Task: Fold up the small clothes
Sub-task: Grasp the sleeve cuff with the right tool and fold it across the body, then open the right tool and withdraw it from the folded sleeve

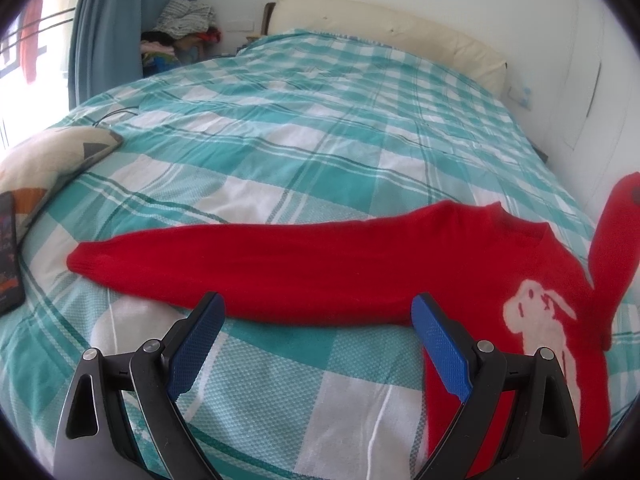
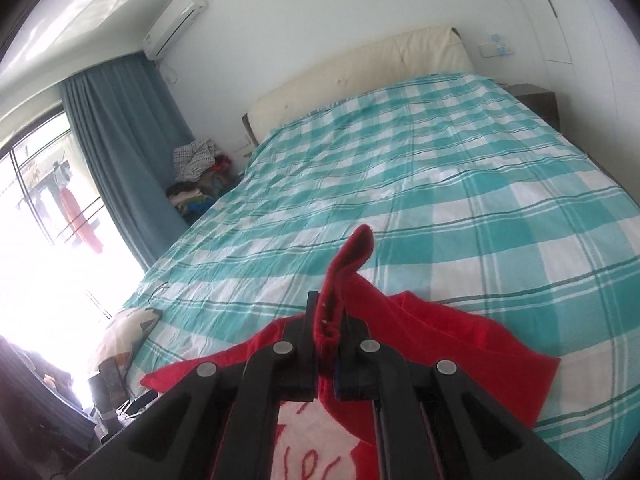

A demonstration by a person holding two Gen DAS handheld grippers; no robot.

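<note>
A small red sweater with a white animal figure lies on the teal and white checked bed. Its left sleeve lies stretched flat to the left. My left gripper is open and empty, its blue pads just in front of that sleeve. The other sleeve is lifted up at the right. In the right wrist view my right gripper is shut on this red sleeve cuff, held above the sweater body.
A patterned cushion and a dark phone lie at the bed's left edge. A cream headboard stands at the far end. A pile of clothes sits by the blue curtain. A dark nightstand stands far right.
</note>
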